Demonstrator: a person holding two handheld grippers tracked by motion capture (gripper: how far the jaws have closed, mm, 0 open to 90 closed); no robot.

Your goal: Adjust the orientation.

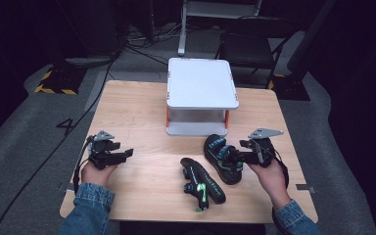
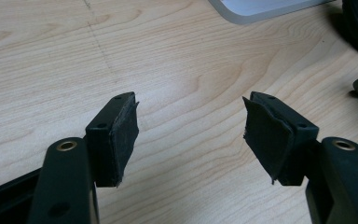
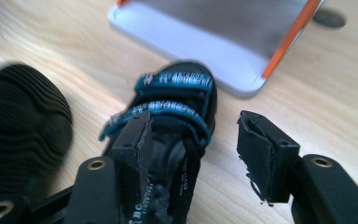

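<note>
I log: wood table point(image 1: 137, 112); white 2-tier shelf w/ orange posts point(image 1: 201, 83) at far centre; black chair point(image 1: 247, 46) behind; hazard-striped base point(image 1: 56, 89) on floor, far left.

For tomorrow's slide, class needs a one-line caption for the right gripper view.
Open right gripper poised over a blue-strapped sandal on the wooden table, near a white shelf stand.
</note>
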